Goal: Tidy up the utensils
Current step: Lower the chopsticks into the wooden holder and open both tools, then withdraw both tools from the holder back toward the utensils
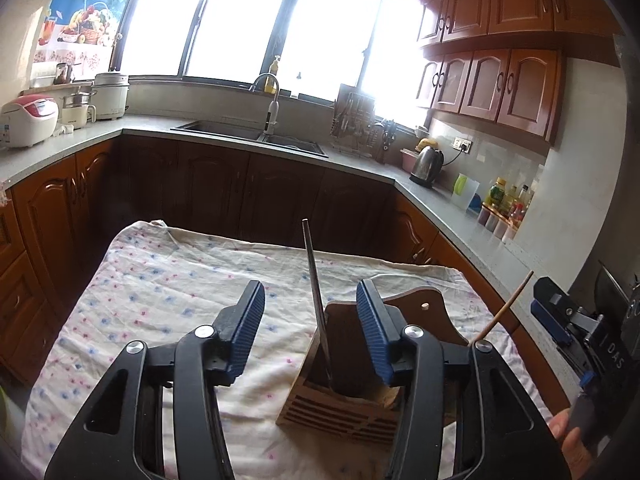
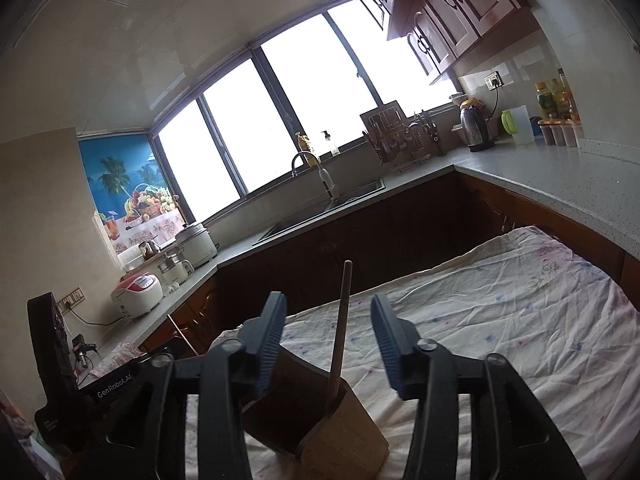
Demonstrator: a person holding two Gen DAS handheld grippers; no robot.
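A wooden utensil holder [image 1: 344,396] stands on the floral cloth [image 1: 168,280] of the table. A thin metal utensil [image 1: 316,300] stands upright in it, between my fingers. My left gripper [image 1: 310,300] is open and empty, just above the holder. In the right wrist view the holder [image 2: 320,428] holds a brown wooden stick [image 2: 340,332]. My right gripper [image 2: 328,316] is open around the stick without touching it. The right gripper also shows at the right edge of the left wrist view [image 1: 560,320], near the same stick [image 1: 506,306].
The cloth-covered table [image 2: 500,320] stands inside a U-shaped kitchen counter [image 1: 240,140] with a sink [image 1: 248,136], rice cookers [image 1: 30,120], a kettle [image 1: 428,162] and bottles [image 1: 508,200]. Dark cabinets run below.
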